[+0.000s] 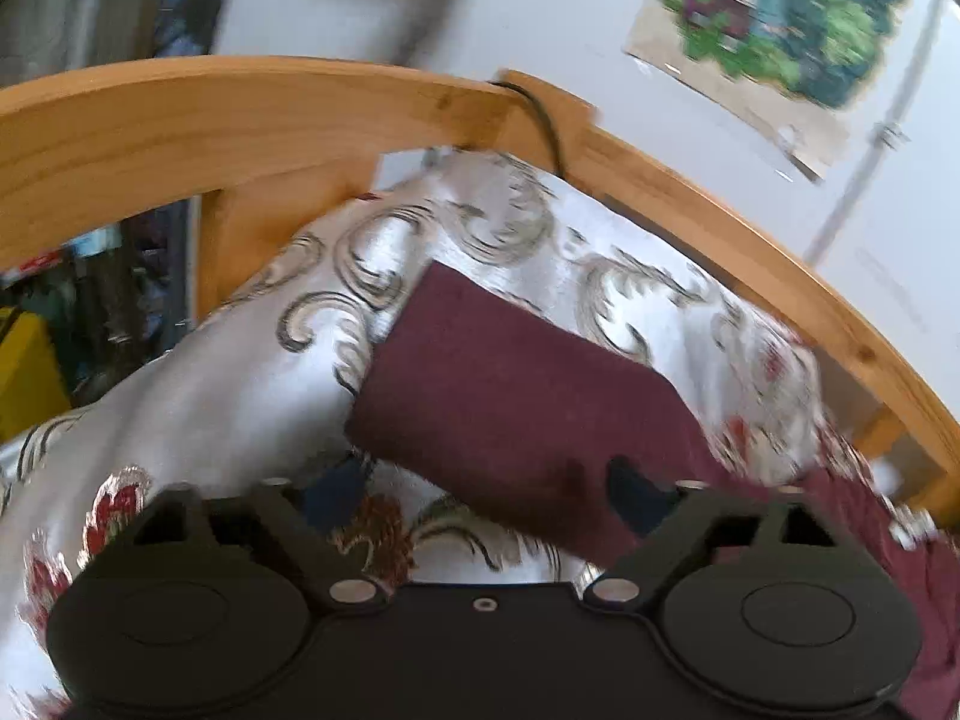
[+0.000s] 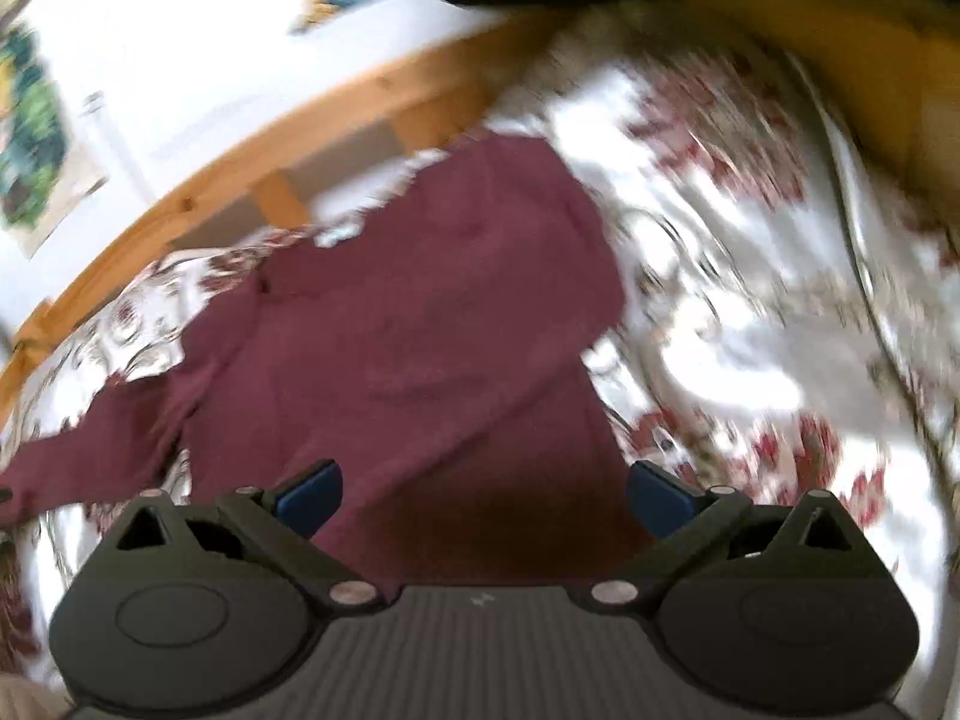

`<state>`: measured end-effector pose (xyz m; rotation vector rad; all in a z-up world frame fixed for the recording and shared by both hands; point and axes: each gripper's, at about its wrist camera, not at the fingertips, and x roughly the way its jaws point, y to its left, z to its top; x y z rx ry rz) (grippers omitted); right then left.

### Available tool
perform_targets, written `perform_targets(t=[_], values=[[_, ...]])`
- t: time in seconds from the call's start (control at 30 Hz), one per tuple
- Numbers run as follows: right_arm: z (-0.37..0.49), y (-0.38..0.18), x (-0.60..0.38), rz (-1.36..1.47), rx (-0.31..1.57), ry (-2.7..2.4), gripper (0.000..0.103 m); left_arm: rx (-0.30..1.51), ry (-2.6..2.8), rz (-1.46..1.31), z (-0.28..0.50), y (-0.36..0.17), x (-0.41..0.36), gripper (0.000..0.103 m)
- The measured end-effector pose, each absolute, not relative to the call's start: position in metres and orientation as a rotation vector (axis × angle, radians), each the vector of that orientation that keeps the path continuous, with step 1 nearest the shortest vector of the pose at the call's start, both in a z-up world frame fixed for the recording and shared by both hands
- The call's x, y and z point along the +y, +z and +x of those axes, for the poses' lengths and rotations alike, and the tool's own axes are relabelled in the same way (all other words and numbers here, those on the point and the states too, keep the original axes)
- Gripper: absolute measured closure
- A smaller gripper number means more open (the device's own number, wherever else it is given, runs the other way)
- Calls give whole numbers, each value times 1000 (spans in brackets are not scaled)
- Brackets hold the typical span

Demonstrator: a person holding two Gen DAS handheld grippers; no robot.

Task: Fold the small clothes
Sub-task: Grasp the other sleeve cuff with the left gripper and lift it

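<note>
A small maroon long-sleeved garment [image 2: 420, 324] lies spread on a white satin bedcover [image 2: 750, 348] with grey scrolls and red flowers. One sleeve reaches out to the left in the right wrist view. My right gripper [image 2: 485, 495] hovers over the garment's near hem, and its blue pads [image 2: 309, 495] stand wide apart with cloth below the gap. In the left wrist view a flat rectangular part of the garment [image 1: 510, 396] runs toward the lower right. My left gripper [image 1: 483, 492] is open above its near edge, the right finger over the cloth and the left finger over the bedcover [image 1: 240, 372].
A wooden bed rail [image 1: 300, 114] curves along the far side of the bed, with a black cable [image 1: 543, 120] hooked over it. Behind it is a white wall with a colourful poster [image 1: 780, 18]. Cluttered items [image 1: 36, 360] show beyond the left end.
</note>
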<state>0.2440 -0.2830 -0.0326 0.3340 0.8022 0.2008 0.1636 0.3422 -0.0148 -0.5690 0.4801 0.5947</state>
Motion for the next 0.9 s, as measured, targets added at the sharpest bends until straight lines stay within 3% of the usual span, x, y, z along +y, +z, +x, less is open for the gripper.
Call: perform_targets(t=[0.03,0.13,0.17,0.53,0.73,0.9], values=[[245,-37,-289,359,815,195,0,461,618,-584,163,-15,341,34],[246,-45,-307,417,829,179,0,416,680,-628,162,-16,343,89],[245,-46,-311,435,831,180,0,414,688,-630,162,-16,343,95],[237,-26,-312,514,773,318,0,167,488,-345,156,57,274,99],[222,-15,-317,523,716,360,0,45,231,-145,174,98,196,99],[214,-12,-331,571,685,348,0,34,-4,-46,198,101,123,99]])
